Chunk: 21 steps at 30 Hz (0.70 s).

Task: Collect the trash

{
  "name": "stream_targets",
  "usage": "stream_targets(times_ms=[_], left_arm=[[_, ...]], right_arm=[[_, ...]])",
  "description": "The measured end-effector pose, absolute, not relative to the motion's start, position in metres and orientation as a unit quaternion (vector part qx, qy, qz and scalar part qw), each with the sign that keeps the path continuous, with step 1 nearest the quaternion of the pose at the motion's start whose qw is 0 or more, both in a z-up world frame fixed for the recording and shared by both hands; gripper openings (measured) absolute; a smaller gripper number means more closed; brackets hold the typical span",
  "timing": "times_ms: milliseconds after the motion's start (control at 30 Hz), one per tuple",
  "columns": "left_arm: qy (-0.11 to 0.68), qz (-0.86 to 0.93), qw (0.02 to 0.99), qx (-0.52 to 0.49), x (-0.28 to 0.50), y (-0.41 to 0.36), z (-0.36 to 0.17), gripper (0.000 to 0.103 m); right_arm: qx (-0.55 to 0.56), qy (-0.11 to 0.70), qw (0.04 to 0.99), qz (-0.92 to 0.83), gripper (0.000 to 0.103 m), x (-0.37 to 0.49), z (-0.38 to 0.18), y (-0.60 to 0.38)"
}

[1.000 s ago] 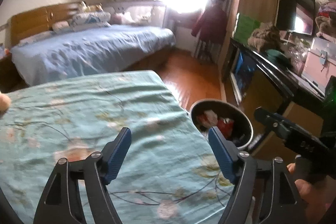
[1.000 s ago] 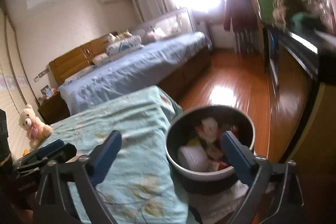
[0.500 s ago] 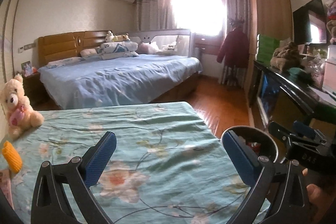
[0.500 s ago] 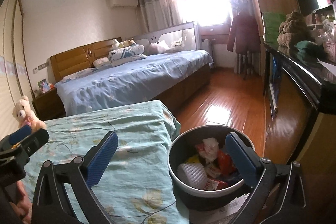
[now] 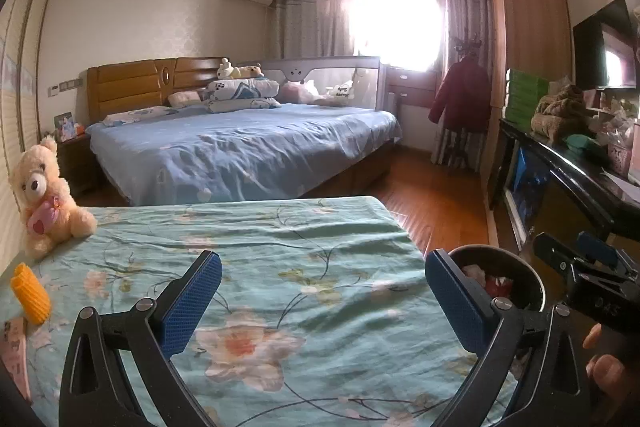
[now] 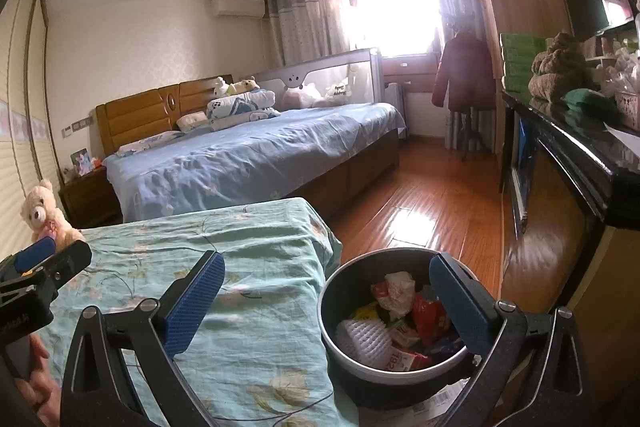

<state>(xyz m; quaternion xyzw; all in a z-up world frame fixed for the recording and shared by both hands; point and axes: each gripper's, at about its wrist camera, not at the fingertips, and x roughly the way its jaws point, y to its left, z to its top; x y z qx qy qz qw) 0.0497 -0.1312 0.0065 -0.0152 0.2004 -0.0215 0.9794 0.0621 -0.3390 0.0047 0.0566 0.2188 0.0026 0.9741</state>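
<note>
Your left gripper (image 5: 322, 301) and right gripper (image 6: 326, 301) spread their ribbed blue fingers (image 5: 192, 301) apart, empty, over the rumpled floral sheet (image 5: 288, 251); crumpled wrappers (image 6: 400, 301) fill the round bin (image 6: 340, 343).

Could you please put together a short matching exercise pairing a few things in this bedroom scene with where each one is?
Things:
1. teddy bear
2. yellow foam sleeve
3. trash bin
4. red coat

Places:
A. on the floor beside the floral bedspread
B. hanging near the window
C. sitting at the bedspread's far left edge
D. lying on the bedspread, nearer the camera than the bear

Pairs: 1-C, 2-D, 3-A, 4-B
</note>
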Motion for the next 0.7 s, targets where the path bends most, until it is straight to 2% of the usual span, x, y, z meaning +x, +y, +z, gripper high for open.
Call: stream_targets(times_ms=[700], left_arm=[[0.197, -0.026, 0.980, -0.012, 0.0525, -0.1282, 0.0050, 0.102]], right_arm=[[0.056, 0.219, 0.974, 0.002, 0.103, 0.0622, 0.0049, -0.3387]])
